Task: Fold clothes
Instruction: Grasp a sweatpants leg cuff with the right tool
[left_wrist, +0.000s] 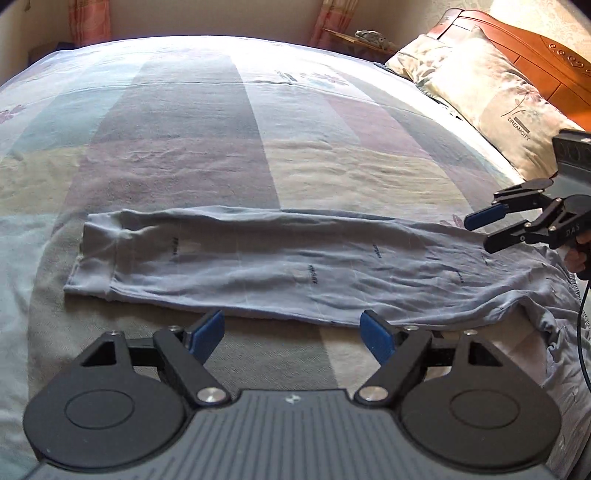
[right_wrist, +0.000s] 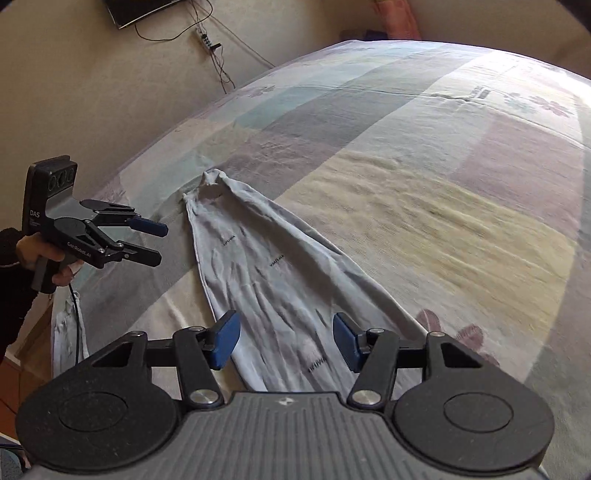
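Note:
A long, light grey-blue garment (left_wrist: 288, 266) lies flat in a folded strip across the bedspread (left_wrist: 207, 147); its cuffed end is at the left. My left gripper (left_wrist: 291, 334) stands open just in front of the strip's near edge, with nothing between its blue pads. My right gripper (left_wrist: 479, 233) hangs open over the garment's right end, a hand on its grip. In the right wrist view the garment (right_wrist: 273, 266) runs away from my right gripper (right_wrist: 286, 343), whose pads stand apart above the cloth without pinching it. The left gripper (right_wrist: 161, 243) is open to the left of the strip.
Two floral pillows (left_wrist: 491, 92) and a wooden headboard (left_wrist: 535, 48) lie at the far right. The wall beyond the bed's foot carries a screen and a power strip (right_wrist: 205, 37). Pale cloth (right_wrist: 66, 332) hangs over the near bed edge beside a black cable.

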